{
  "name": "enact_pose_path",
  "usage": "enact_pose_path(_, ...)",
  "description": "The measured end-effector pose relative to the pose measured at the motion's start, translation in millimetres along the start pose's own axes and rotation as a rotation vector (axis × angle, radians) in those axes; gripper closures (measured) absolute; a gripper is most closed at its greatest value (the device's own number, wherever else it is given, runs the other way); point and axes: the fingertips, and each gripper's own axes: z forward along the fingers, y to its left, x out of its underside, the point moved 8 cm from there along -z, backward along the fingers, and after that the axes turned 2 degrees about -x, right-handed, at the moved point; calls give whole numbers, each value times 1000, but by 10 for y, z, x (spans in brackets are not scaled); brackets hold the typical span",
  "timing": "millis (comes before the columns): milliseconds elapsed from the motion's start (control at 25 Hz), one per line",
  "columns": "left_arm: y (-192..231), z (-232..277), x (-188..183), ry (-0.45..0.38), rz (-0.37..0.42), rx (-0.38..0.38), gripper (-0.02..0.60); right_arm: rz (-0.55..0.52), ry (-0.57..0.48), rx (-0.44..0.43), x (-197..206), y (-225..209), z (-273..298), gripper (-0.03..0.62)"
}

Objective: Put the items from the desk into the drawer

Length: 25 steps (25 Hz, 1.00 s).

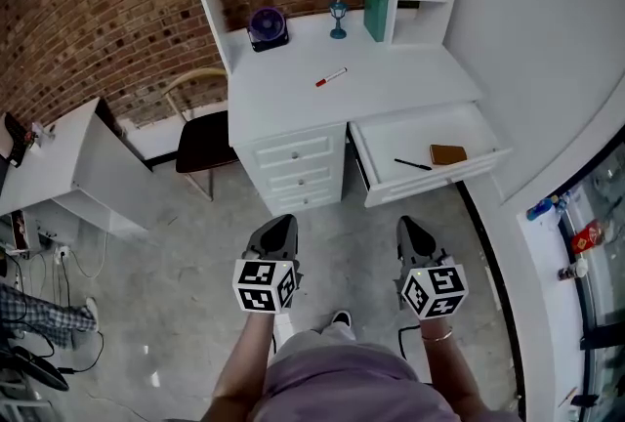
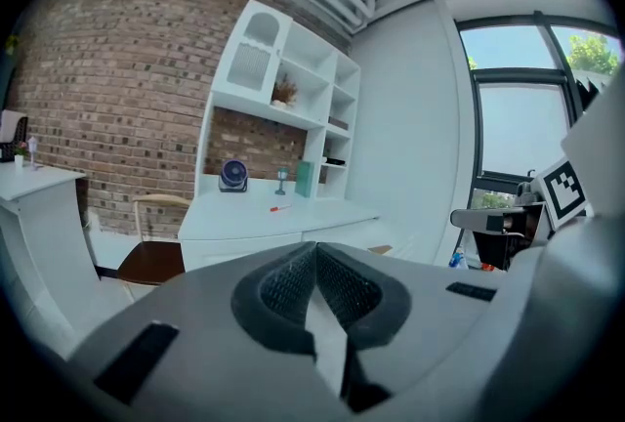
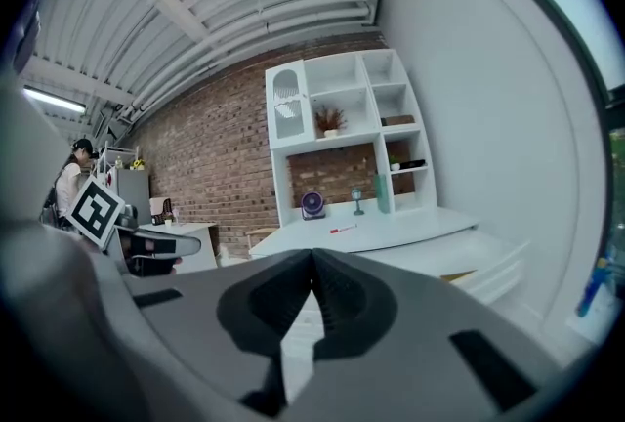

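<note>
At upper centre of the head view, the red pen (image 1: 330, 77) lies on the white tabletop (image 1: 293, 103), well apart from the open drawer (image 1: 391, 142) at centre right. Low in frame, the left hand-held gripper (image 1: 282, 220) and the right hand-held gripper (image 1: 409, 223) are both clenched on nothing. One should probably close in, part its jaws, and straddle the pen's middle crosswise.

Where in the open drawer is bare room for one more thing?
The open white drawer is bare on its left half, left of the thin black pen. The right end, around the small brown notebook, is crowded.
</note>
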Motion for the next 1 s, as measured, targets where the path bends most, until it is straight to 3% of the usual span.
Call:
enact_pose_path(200, -50, 84, -8, 13, -17, 7, 576, -1, 5, -4, 3, -90, -19, 589)
enact_pose_path(480, -63, 157, -72, 7, -26, 14, 478, 4, 16, -14, -2, -138, 3, 589)
enact_pose_path(1000, 200, 630, -167, 35, -5, 12, 415, 29, 17, -8, -44, -310, 416, 589)
